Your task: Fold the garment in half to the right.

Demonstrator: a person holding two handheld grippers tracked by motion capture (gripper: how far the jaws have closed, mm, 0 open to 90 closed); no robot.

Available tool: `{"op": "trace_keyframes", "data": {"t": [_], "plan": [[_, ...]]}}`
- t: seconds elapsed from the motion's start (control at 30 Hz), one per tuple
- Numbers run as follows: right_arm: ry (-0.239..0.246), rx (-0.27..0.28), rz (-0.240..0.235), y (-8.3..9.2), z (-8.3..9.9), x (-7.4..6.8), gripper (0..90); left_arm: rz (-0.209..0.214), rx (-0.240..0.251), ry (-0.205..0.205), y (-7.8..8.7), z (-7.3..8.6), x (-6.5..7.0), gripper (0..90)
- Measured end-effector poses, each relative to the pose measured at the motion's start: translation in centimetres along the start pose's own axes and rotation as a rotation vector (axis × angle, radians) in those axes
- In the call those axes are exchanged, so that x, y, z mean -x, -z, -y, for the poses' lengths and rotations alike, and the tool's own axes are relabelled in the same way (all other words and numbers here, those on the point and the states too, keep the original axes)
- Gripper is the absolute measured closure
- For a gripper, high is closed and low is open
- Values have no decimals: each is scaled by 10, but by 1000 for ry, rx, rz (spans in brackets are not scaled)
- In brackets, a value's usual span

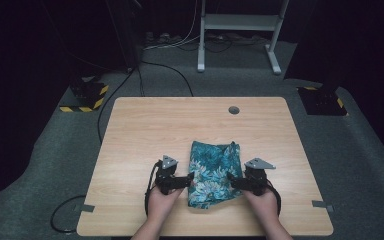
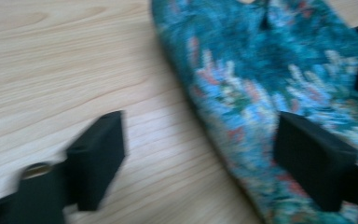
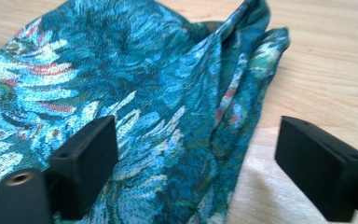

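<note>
We hold the left tool (image 1: 184,181) w/ jaws apart, straddling the left edge of the cloth (image 1: 214,172), not pinching it. Right tool (image 1: 236,182) likewise gapes over the cloth's right edge. Both hands (image 1: 161,201) lie low, pointing inward at each other. Cloth lies folded on the surface (image 1: 145,125), near its front edge.

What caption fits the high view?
Two hand-held grippers, left gripper and right gripper, flank a folded teal floral cloth on a wooden table.

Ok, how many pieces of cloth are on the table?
1: the teal floral cloth lies folded near the table's front edge, between the left gripper and right gripper. Layers beneath could be hidden.
</note>
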State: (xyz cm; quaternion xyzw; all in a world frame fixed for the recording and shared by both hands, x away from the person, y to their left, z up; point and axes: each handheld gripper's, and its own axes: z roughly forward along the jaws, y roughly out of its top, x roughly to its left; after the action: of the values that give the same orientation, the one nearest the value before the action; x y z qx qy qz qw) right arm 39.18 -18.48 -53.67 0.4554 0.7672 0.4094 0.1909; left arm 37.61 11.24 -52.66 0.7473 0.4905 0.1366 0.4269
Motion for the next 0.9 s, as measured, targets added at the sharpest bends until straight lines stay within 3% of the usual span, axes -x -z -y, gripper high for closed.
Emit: {"op": "trace_keyframes", "data": {"t": [0.13,0.37,0.63,0.9], "plan": [[1,-49,-11,-5,0,-1,395,-10,-37,-37,-9,-2,10,424],[-18,-64,11,-5,-1,-1,623,-28,-77,-75,-18,-1,17,664],[9,-58,16,-7,0,-9,671,-45,-77,-65,-16,5,14,719],[45,-69,-26,-13,-2,-35,652,-64,-55,-51,7,23,2,712]]}}
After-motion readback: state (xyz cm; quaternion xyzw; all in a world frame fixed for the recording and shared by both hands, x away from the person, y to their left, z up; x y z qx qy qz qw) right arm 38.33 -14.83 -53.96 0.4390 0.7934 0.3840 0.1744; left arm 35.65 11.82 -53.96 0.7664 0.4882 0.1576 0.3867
